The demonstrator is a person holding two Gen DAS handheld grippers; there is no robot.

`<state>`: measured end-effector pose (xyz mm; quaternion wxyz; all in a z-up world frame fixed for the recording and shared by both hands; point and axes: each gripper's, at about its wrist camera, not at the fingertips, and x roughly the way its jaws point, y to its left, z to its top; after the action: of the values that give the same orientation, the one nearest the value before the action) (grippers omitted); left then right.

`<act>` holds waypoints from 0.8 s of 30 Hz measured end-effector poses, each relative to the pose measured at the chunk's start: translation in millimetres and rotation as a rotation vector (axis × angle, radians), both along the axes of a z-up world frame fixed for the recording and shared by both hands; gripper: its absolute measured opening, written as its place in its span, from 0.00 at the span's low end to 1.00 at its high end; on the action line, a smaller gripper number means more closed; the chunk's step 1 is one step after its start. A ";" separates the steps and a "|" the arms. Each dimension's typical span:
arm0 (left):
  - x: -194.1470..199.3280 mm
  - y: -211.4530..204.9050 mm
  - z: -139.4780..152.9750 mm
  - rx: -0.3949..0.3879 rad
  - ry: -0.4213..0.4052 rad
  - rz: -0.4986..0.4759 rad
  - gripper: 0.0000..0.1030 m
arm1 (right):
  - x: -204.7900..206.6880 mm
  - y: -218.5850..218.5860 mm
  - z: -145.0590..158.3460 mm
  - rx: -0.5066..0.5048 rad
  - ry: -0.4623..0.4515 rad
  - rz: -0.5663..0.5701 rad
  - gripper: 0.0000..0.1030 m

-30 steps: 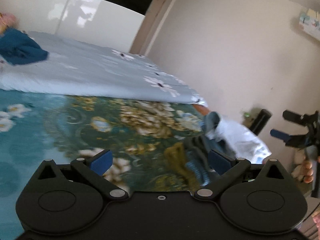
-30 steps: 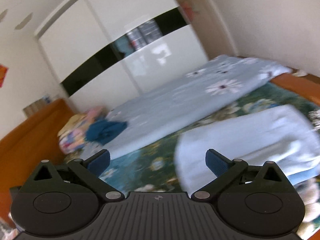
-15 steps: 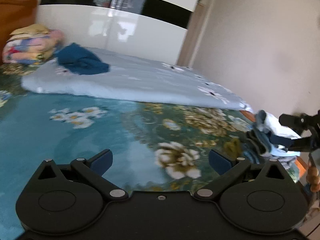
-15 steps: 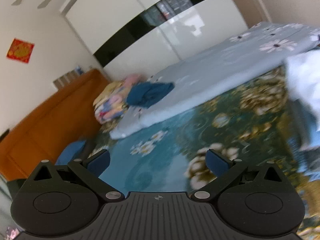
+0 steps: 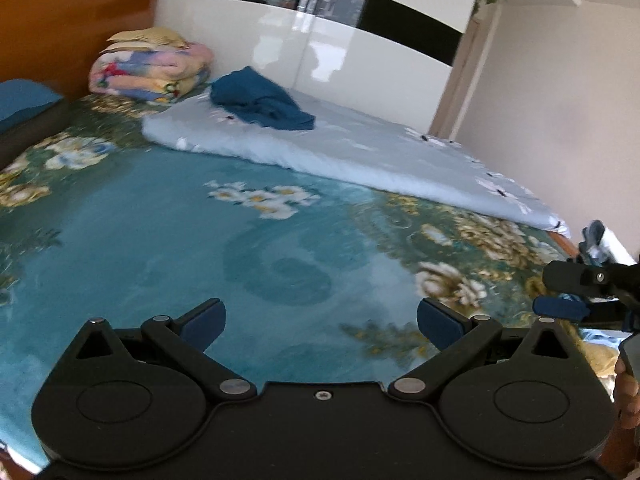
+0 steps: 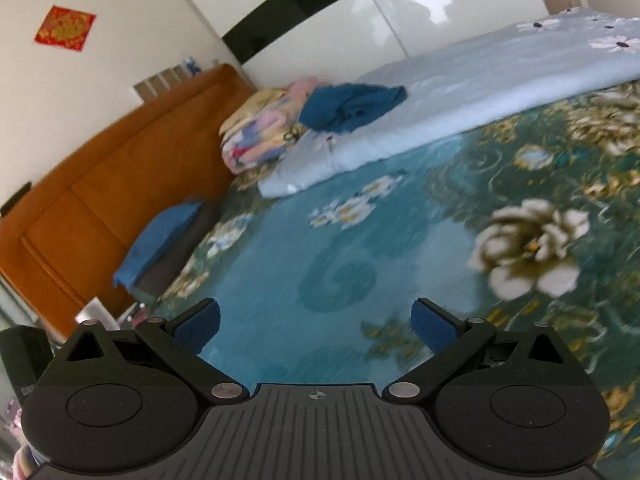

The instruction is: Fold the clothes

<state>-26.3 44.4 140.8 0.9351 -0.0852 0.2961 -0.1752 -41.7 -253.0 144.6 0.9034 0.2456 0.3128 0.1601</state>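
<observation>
Both claws, left claw (image 5: pixel 320 322) and right claw (image 6: pixel 316 320), gape empty over the floral bed (image 5: pixel 168 240); beyond, on the pale quilt (image 5: pixel 360 152), a blue garment (image 5: pixel 260 100) lies crumpled, unfolded.

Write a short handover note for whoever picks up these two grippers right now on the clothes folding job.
Left gripper: open, empty, above the floral bedspread.
Right gripper: open, empty, also over the bedspread.
Clothes: a crumpled blue garment lies unfolded on the pale blue quilt at the far side; a white garment sits at the bed's right edge.
Done: no folded clothes visible.
Left: pick up a garment, spread it out and fold it.
</observation>
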 end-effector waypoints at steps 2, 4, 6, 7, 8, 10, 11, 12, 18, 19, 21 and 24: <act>-3.9 8.6 -4.8 0.000 0.004 0.014 0.98 | 0.3 12.3 -7.2 -0.004 0.013 0.008 1.00; -7.3 16.3 -9.8 0.000 0.016 0.031 0.98 | 0.4 23.2 -14.0 -0.010 0.027 0.014 1.00; -9.6 22.1 -13.6 0.001 0.020 0.045 0.98 | 0.7 33.0 -20.6 -0.011 0.040 0.018 1.00; -11.0 24.5 -15.0 0.002 0.019 0.049 0.98 | 0.7 37.6 -23.4 -0.010 0.045 0.020 0.99; -12.3 26.9 -16.5 0.003 0.018 0.054 0.98 | 0.3 42.0 -25.6 -0.013 0.048 0.023 1.00; -14.9 31.6 -19.3 0.004 0.016 0.063 0.98 | -1.3 51.1 -29.4 -0.034 0.044 0.020 1.00; -15.3 33.2 -21.1 0.005 0.017 0.069 0.98 | -2.5 55.3 -31.4 -0.046 0.042 0.018 1.00; -15.2 34.4 -23.1 0.006 0.018 0.075 0.98 | -3.7 59.4 -33.4 -0.059 0.039 0.016 1.00; -12.5 36.2 -40.2 0.016 0.030 0.104 0.98 | -9.8 73.0 -50.0 -0.105 0.014 -0.002 1.00; -11.7 35.1 -44.7 0.020 0.029 0.110 0.98 | -10.9 73.8 -53.0 -0.115 0.007 -0.007 1.00; -10.2 33.1 -53.6 0.027 0.027 0.122 0.98 | -12.8 74.1 -59.5 -0.132 -0.008 -0.023 1.00; -7.9 30.0 -67.0 0.037 0.024 0.139 0.98 | -14.4 72.3 -70.6 -0.155 -0.031 -0.054 1.00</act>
<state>-34.2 74.4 73.8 0.9427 -0.0906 0.3040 -0.1032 -56.1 -180.7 74.1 0.9285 0.1806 0.3036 0.1145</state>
